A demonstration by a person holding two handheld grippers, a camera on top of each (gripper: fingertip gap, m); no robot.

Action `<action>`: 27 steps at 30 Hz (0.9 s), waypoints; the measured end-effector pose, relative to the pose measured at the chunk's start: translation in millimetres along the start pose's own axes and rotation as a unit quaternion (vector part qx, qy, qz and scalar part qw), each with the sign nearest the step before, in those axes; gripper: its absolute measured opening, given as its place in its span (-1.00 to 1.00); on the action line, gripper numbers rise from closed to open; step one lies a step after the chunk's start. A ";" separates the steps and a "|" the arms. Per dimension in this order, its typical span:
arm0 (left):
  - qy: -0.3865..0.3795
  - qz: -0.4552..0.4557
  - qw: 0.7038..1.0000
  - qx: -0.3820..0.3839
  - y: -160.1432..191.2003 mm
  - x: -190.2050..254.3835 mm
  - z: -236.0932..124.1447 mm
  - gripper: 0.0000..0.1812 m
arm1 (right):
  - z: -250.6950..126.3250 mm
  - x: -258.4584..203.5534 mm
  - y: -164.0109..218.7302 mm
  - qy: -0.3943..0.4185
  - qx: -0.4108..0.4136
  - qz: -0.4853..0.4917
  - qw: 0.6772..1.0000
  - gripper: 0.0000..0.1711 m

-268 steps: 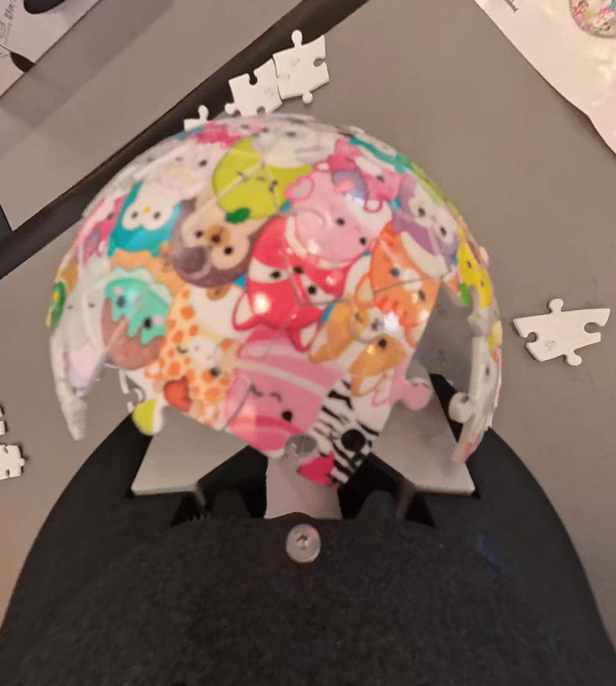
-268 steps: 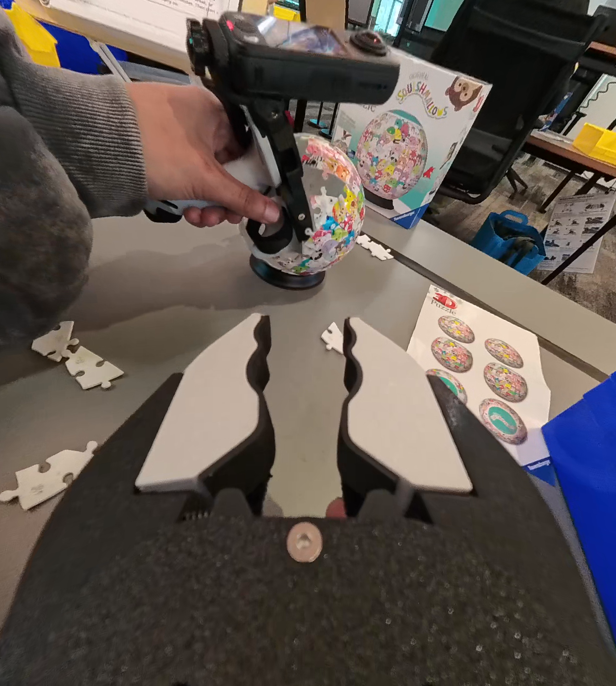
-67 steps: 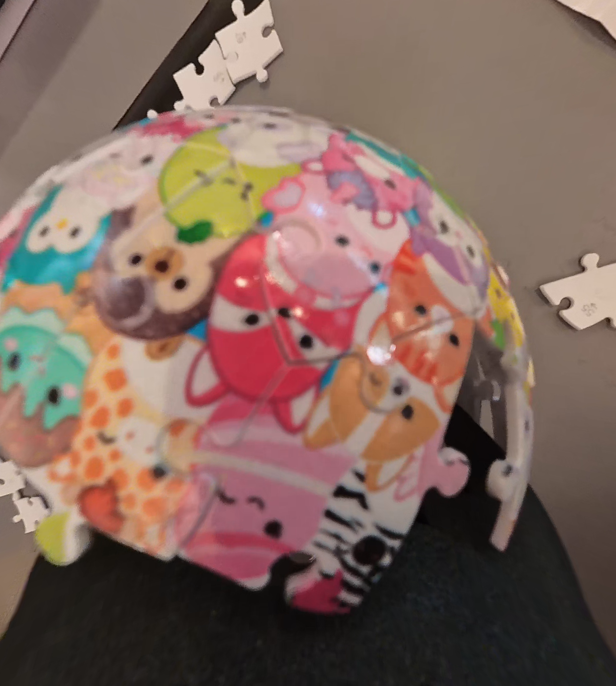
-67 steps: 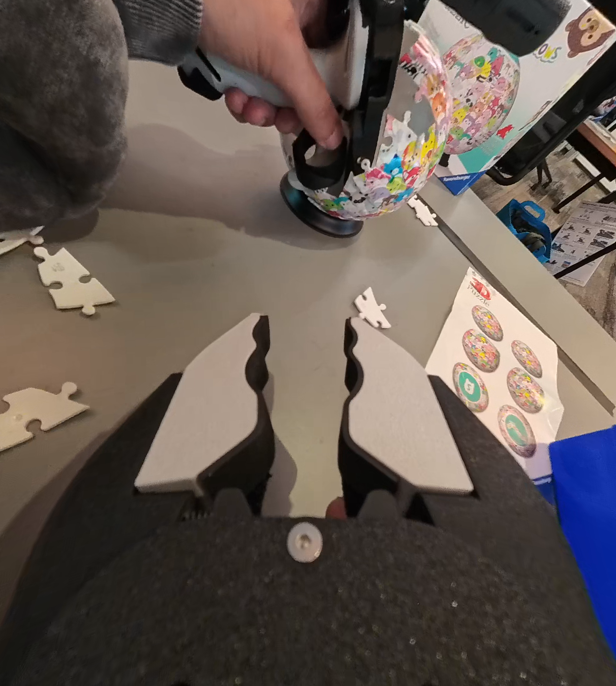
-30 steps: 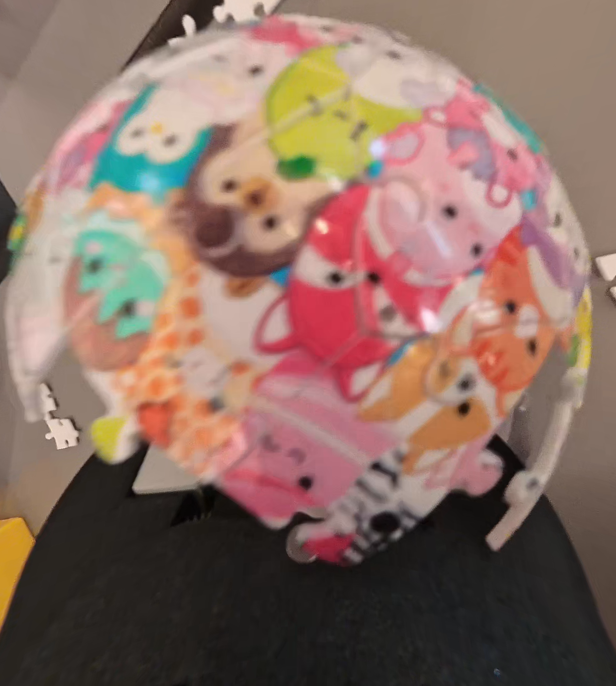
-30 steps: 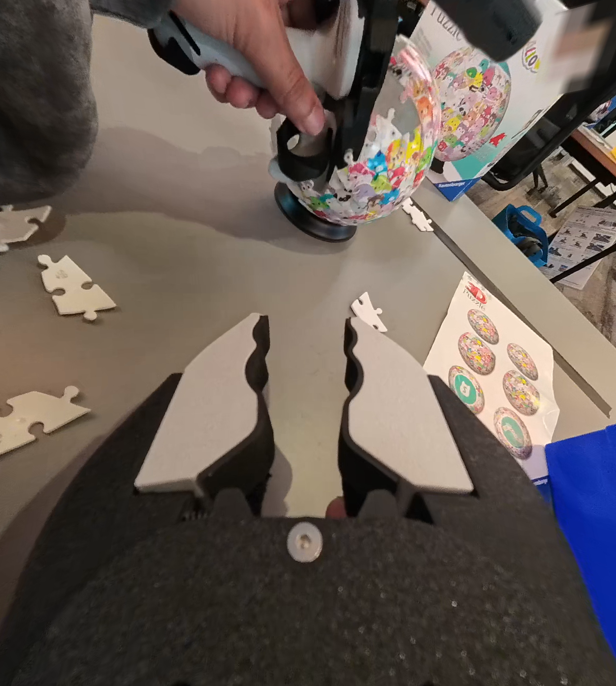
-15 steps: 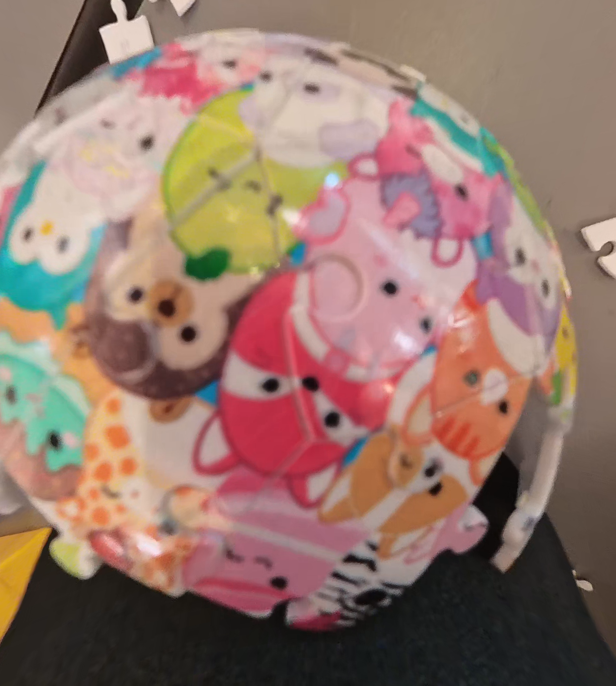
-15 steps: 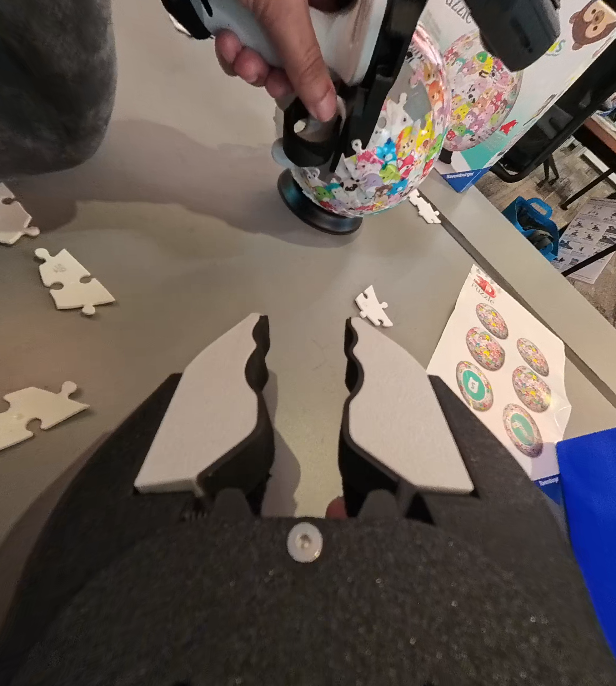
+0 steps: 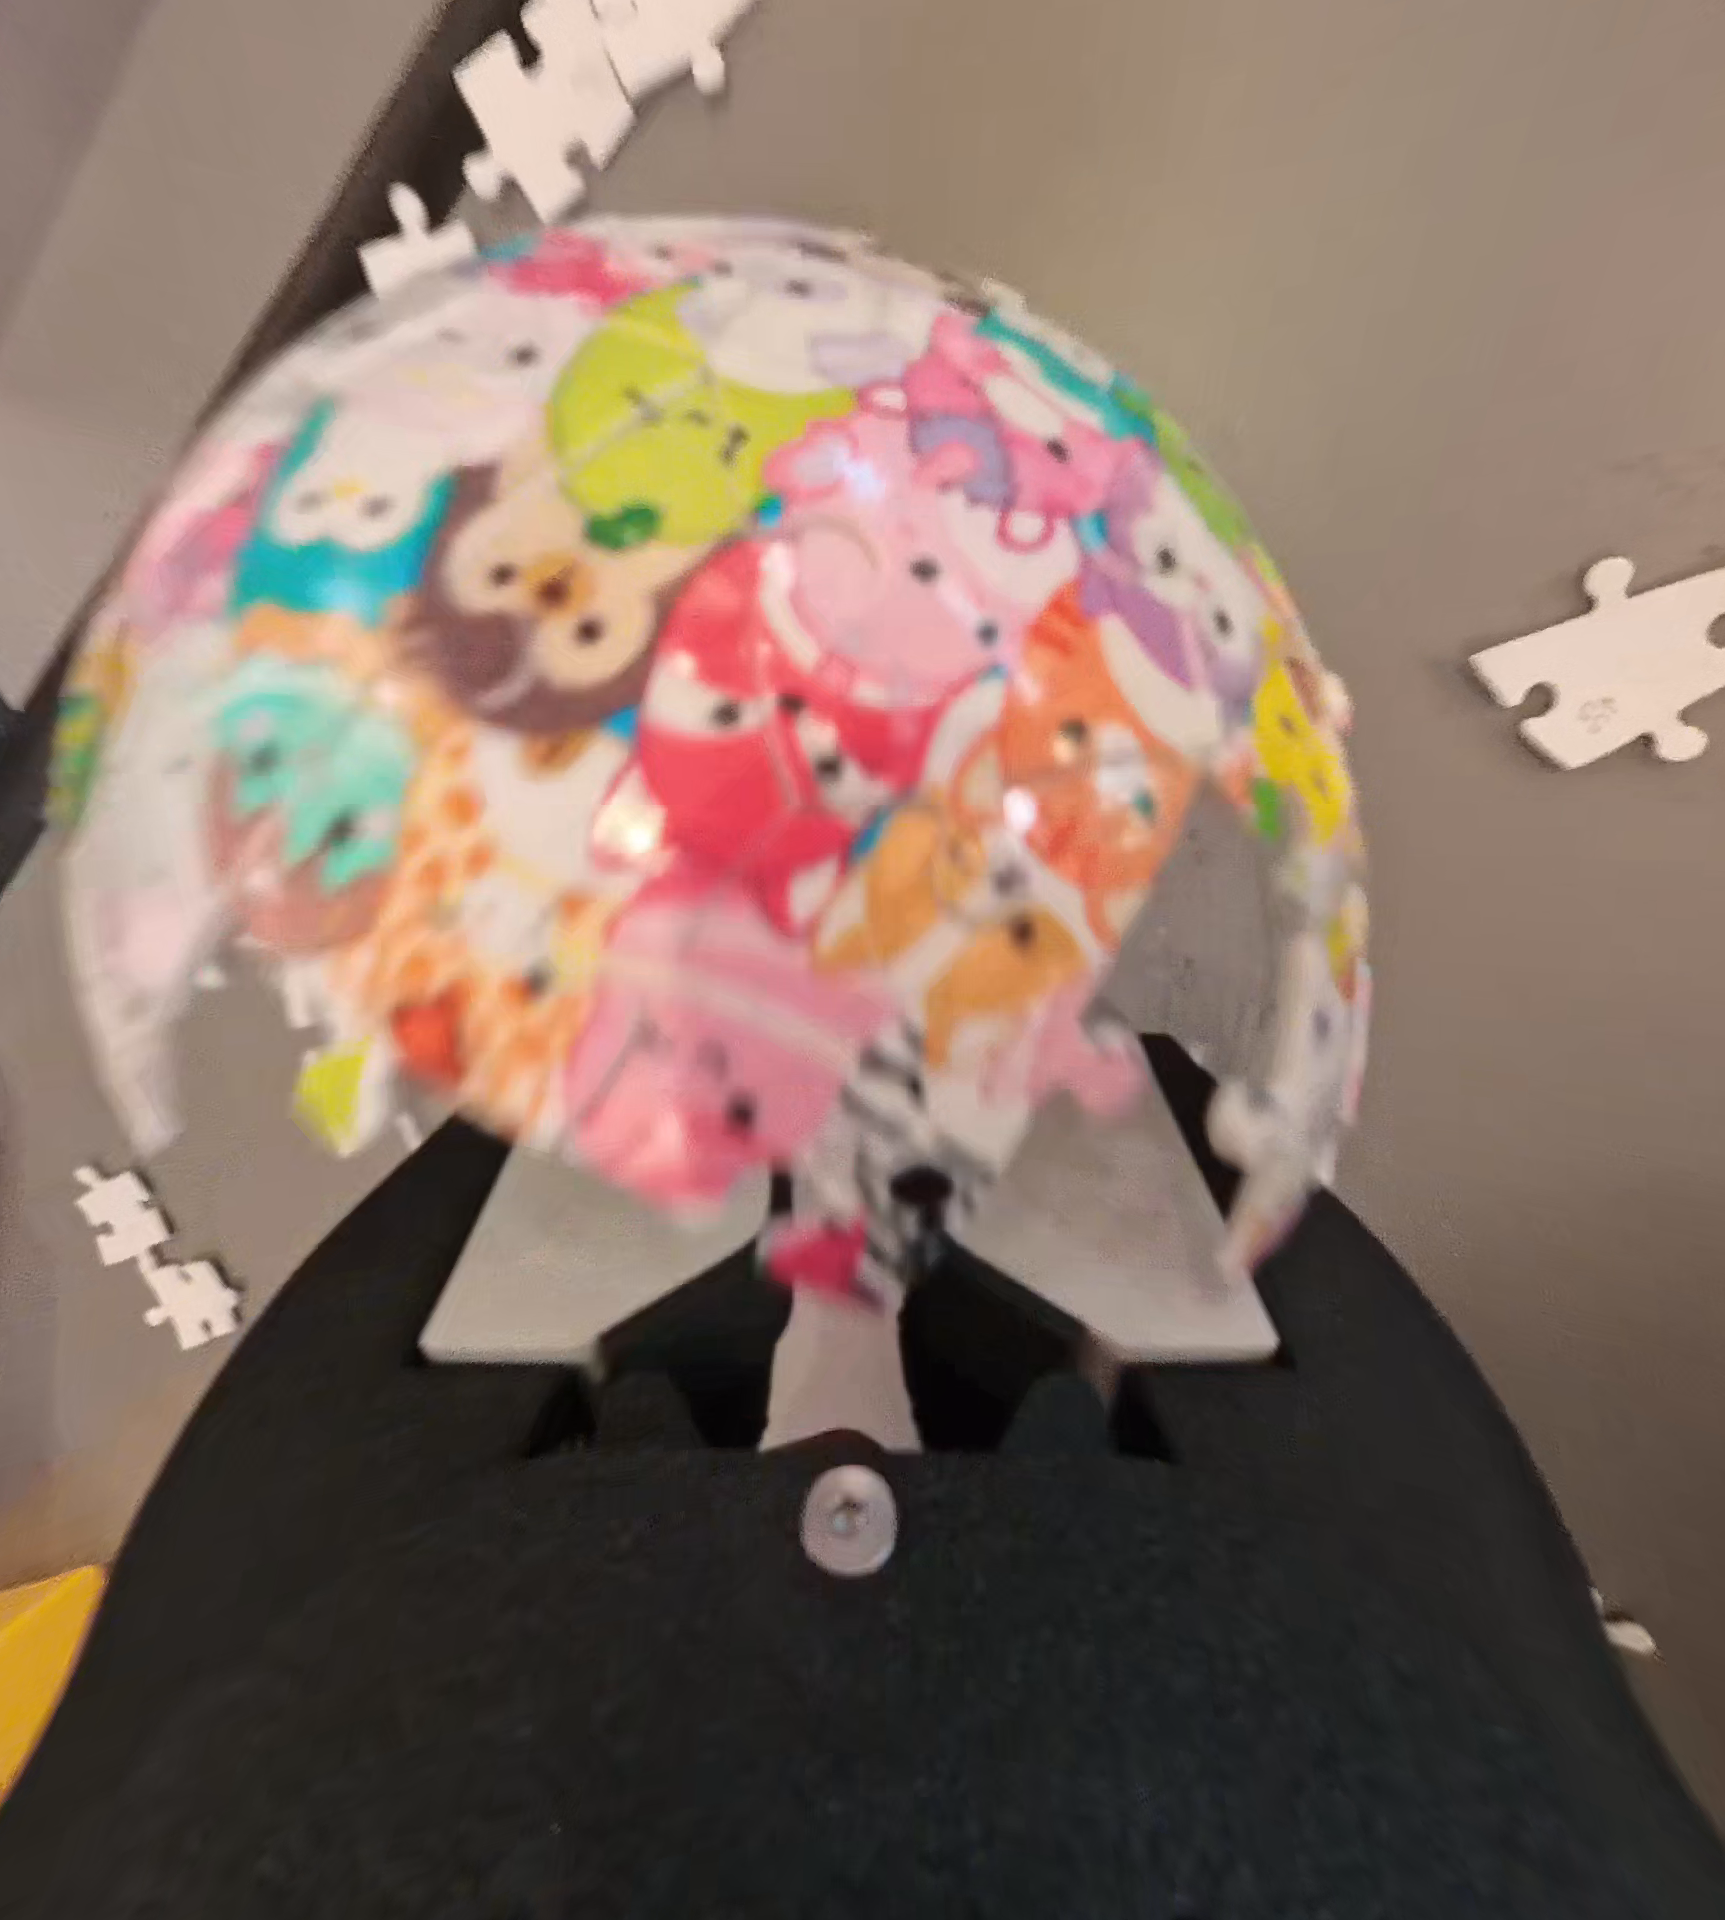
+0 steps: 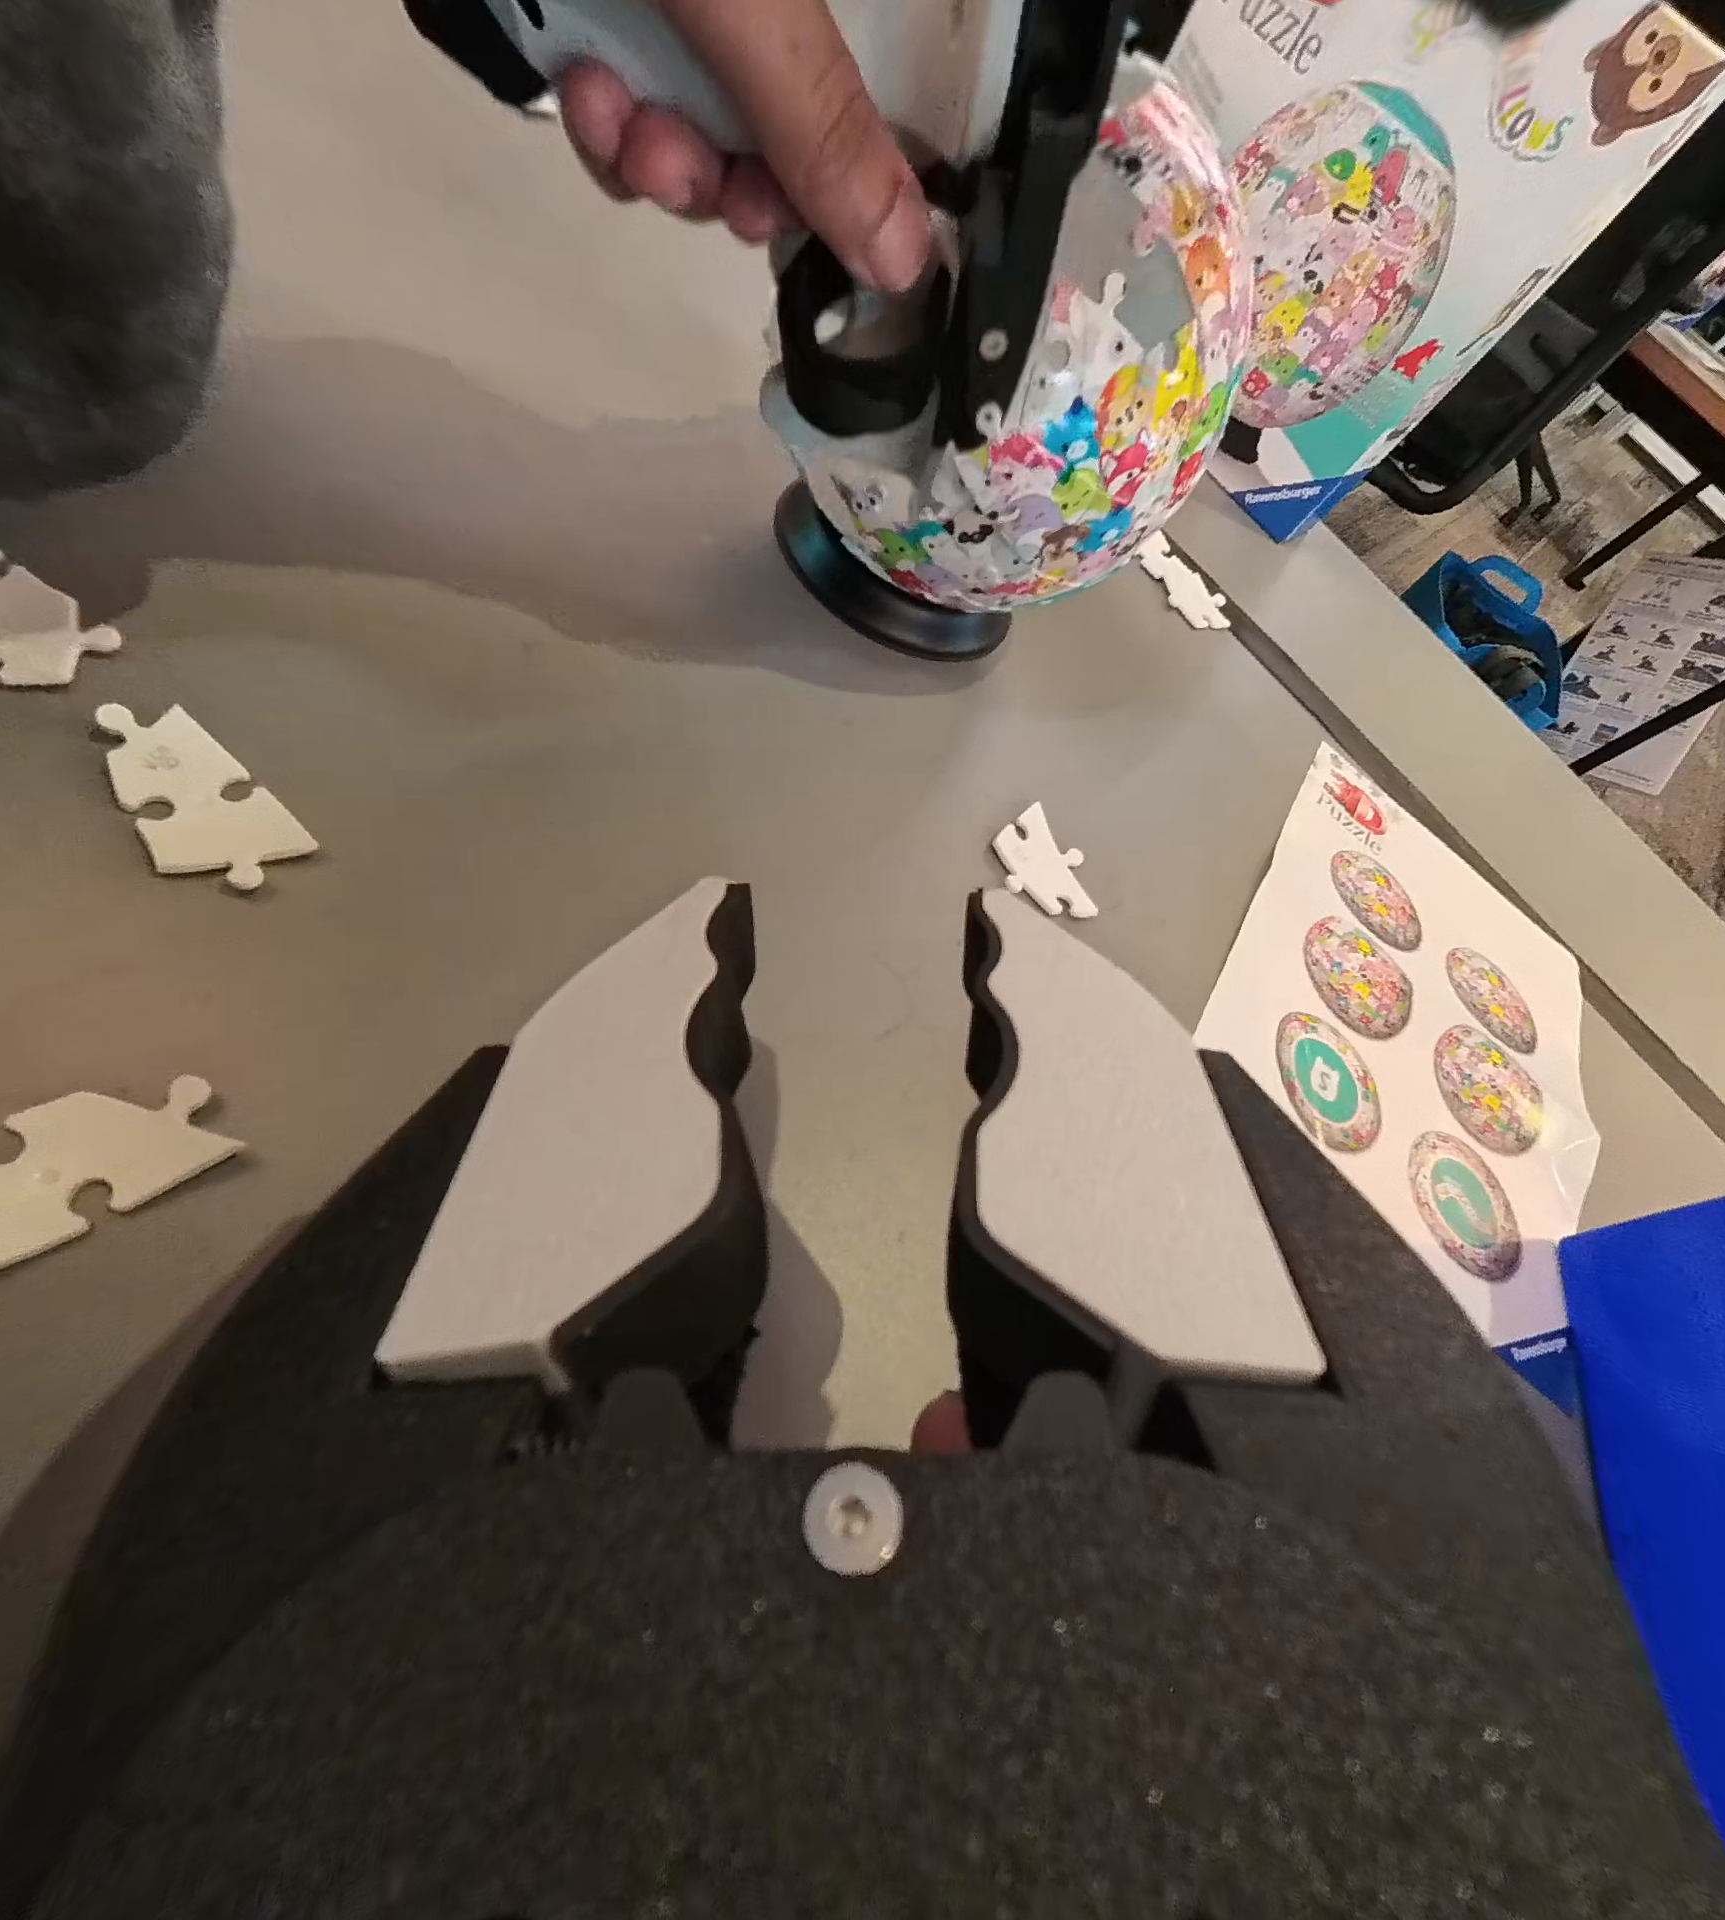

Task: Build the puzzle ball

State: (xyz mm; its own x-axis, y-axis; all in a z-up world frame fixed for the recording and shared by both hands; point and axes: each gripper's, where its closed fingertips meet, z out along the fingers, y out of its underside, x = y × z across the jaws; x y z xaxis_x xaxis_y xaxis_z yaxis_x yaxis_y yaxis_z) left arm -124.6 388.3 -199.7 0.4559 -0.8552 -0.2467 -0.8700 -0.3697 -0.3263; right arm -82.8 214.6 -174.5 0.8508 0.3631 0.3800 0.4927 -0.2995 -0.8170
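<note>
The puzzle ball (image 10: 1076, 436) is a glossy, part-built shell printed with bright cartoon animals, its rim jagged with tabs and open gaps. It sits on a dark round stand (image 10: 879, 613) toward the far edge of the counter (image 10: 525, 582), a smooth matte grey surface with a dark seam running along its far side. In the left wrist view the ball (image 9: 712, 748) fills the frame, blurred. The left hand-held gripper (image 9: 842, 1236) has pale flat fingers (image 9: 536, 1278) on a black foam body; they straddle the lower rim of the shell, but whether they clamp it I cannot tell. A person's hand (image 10: 764, 135) holds that tool.

The right hand-held gripper (image 10: 858, 935) hovers over bare counter with its wavy-edged fingers (image 10: 588, 1122) parted and nothing between them. Just beyond its right fingertip lies a small white puzzle piece (image 10: 1045, 862), blank side up. More flat white pieces (image 10: 203, 800) lie toward the left edge. An instruction sheet (image 10: 1398, 1060) in a clear sleeve lies near the right edge, beside a blue bin (image 10: 1710, 1455). The puzzle box (image 10: 1409, 239) stands behind the ball. Past the counter lies patterned carpet with dark table legs.
</note>
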 end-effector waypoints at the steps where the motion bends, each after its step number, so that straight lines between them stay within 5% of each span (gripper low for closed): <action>1: 0.000 0.000 1.000 0.014 -0.7 -1.0 -7.1 -0.76 | 0.0 -0.2 -0.3 0.001 0.000 -0.001 1.000 -0.55; 11: 0.008 -0.006 0.997 0.077 50.5 -24.5 -77.7 -0.62 | 4.0 -7.6 -6.5 0.007 0.008 -0.024 1.000 -0.56; 18: -0.014 0.042 0.984 0.172 87.8 -52.6 -39.9 -0.62 | 26.8 -24.3 -18.5 0.007 -0.013 -0.100 0.995 -0.56; 27: 0.073 0.008 0.923 0.376 52.4 -72.5 -21.8 -0.66 | 56.0 -18.4 -60.2 0.023 -0.072 -0.206 0.976 -0.59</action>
State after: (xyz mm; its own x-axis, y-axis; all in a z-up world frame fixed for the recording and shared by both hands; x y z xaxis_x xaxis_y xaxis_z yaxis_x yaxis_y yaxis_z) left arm -207.4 423.1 -179.1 0.3654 -0.9188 -0.1495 -0.4743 -0.0456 -0.8792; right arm -138.3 275.3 -156.6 0.5816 0.4394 0.6846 0.8117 -0.2584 -0.5237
